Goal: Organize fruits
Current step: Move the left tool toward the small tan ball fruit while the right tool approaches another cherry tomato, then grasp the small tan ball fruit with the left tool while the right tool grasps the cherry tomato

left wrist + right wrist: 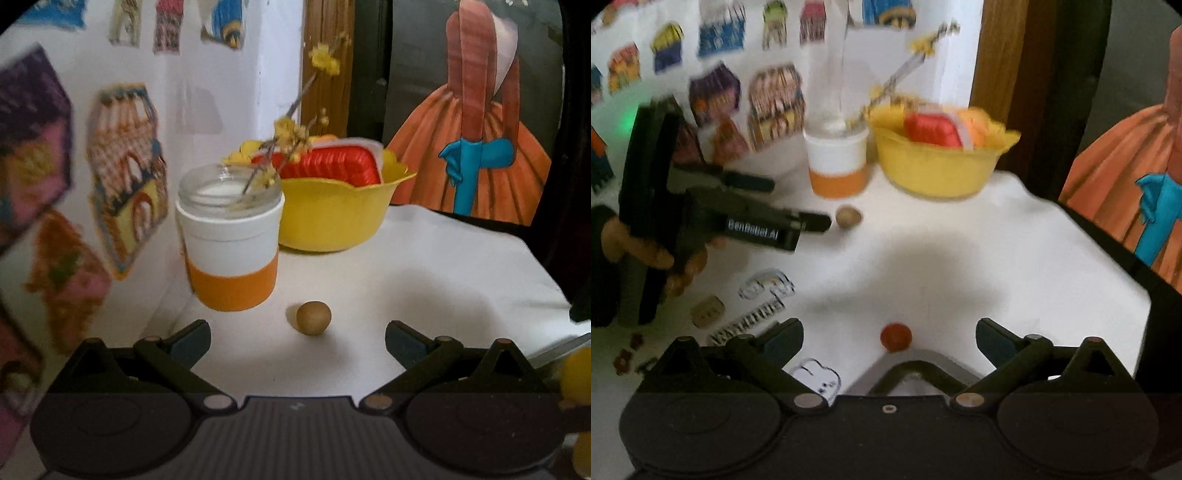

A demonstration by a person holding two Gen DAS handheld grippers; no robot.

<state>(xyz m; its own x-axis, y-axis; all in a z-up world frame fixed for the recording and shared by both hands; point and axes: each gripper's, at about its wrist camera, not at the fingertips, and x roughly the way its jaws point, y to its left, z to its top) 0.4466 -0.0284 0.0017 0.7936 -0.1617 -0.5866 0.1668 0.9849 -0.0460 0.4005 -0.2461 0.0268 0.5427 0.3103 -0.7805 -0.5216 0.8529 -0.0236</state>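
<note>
Left wrist view looks along the left claw, whose two fingers stand wide apart and hold nothing; a small round brown fruit lies on the white-covered counter just ahead of the fingertips, roughly centred in the gap between them and touching neither. Behind the fruit, to the left, stands a glass jar in a white and orange sleeve with a sprig of yellow flowers leaning out of it, and just beside it to the right sits a yellow scalloped plastic bowl holding a red-and-white slice-shaped piece and other yellow and orange pieces. From the right wrist view, the right claw is likewise spread wide and empty, with a small round red-orange fruit on the counter between its fingers, close to the corner of a grey tray at the lower edge. Farther off in that view, a hand holds the left claw, its tips just short of the brown fruit, with the jar and bowl behind.
</note>
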